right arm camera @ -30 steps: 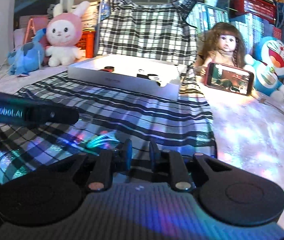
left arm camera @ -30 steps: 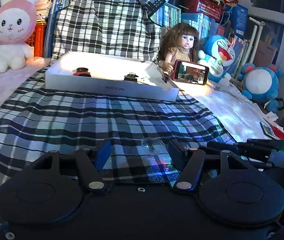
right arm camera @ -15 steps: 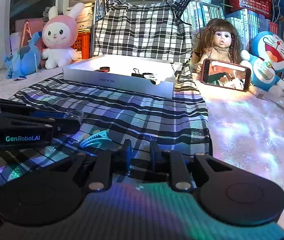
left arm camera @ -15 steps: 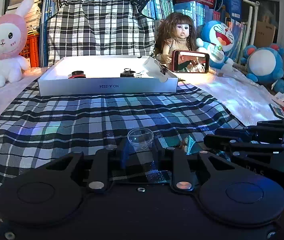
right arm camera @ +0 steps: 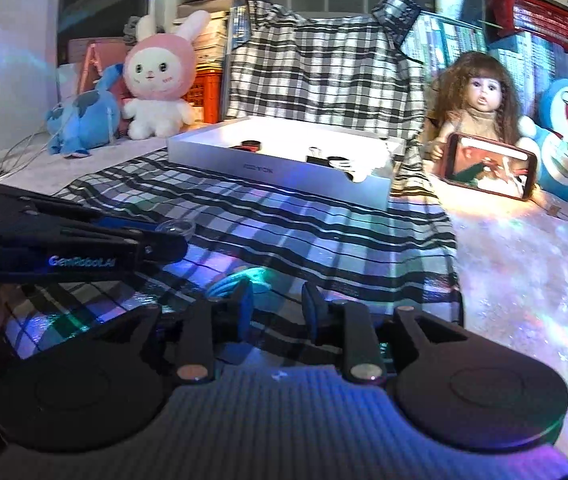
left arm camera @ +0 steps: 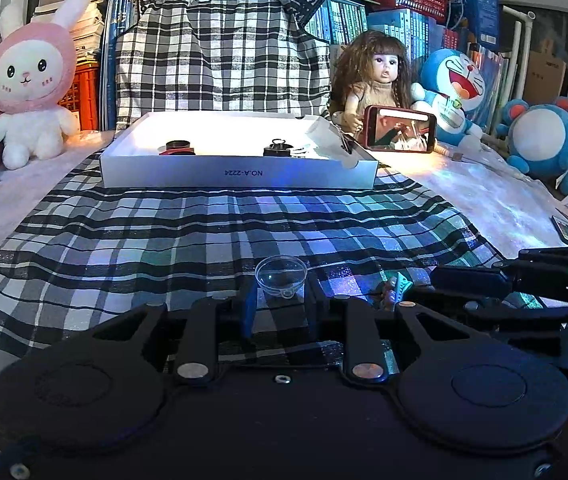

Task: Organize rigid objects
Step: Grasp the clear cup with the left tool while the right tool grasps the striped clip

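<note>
A small clear cup (left arm camera: 281,278) is gripped by the left gripper (left arm camera: 280,308), jaws nearly closed on it. The right gripper (right arm camera: 277,306) is opening, nothing btwn pads; a teal hair clip (right arm camera: 240,280) lies just ahead, slightly left, on the plaid cloth (right arm camera: 324,240), w/ the white box (left arm camera: 240,178) beyond.

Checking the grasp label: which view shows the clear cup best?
Left wrist: the clear cup sits centred between the left gripper pads, rim and base visible. Right wrist shows only its rim edge-on past the left gripper's fingers.
</note>
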The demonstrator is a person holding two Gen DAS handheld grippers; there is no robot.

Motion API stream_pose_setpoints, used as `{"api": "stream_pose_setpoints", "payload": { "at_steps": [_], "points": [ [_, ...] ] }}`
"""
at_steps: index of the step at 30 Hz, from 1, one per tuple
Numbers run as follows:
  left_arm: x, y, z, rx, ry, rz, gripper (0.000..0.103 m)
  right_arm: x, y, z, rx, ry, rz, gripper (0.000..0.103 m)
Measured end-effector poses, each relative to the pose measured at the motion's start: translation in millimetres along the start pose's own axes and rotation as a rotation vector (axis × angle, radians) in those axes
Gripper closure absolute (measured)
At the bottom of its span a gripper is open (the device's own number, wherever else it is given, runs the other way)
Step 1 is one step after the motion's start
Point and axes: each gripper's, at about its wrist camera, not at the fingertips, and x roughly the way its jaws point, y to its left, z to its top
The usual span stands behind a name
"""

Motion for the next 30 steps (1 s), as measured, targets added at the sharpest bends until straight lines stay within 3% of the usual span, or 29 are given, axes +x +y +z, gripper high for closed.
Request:
{"api": "stream_pose_setpoints", "payload": {
  "at_steps": [7,11,12,14,15,17,22,24,25,26,28,30],
  "points": [
    [-0.6,3.8,-1.1,-0.004,-0.003,0.014,0.079,4.0,7.7,3.1,-0.056,-0.006,0.053,0.035],
    [0.1,6.6,-0.7,-0.011,-0.002,0.022,0.079,12.1,11.5,5.3,-0.096,-0.002,0.037,0.034],
    [0.1,6.9,-0.8,-0.012,-0.003,0.024,0.079,14.2,12.0,5.2,-0.099,0.006,0.035,0.035],
    [0.2,7.7,-0.7,-0.013,-0.003,0.027,0.079,15.4,11.3,4.2,-0.088,0.008,0.049,0.056],
    [0.4,8.0,-0.6,-0.014,-0.004,0.029,0.079,14.8,11.0,3.7,-0.081,0.007,0.055,0.059],
    [0.7,8.4,-0.1,-0.017,-0.004,0.033,0.079,13.6,12.9,3.3,-0.081,-0.001,0.046,0.077],
    [1.5,9.5,1.6,-0.027,-0.004,0.037,0.079,14.2,8.5,5.4,-0.032,-0.015,0.007,0.083],
    [1.7,9.9,1.7,-0.028,-0.003,0.038,0.079,13.1,4.4,7.2,-0.001,-0.017,0.004,0.08],
    [1.8,9.8,1.8,-0.027,-0.002,0.037,0.079,12.1,2.3,7.7,0.012,-0.02,0.006,0.072],
    [1.8,9.9,1.8,-0.027,-0.002,0.037,0.079,10.5,0.3,7.8,0.024,-0.023,0.011,0.071],
    [2.4,10.8,1.2,-0.027,-0.001,0.039,0.079,7.8,-1.9,7.6,0.031,-0.03,0.016,0.056],
    [2.5,11.9,0.9,-0.029,-0.001,0.041,0.079,4.8,-3.4,6.2,0.021,-0.038,0.033,0.049]
  ]
}}
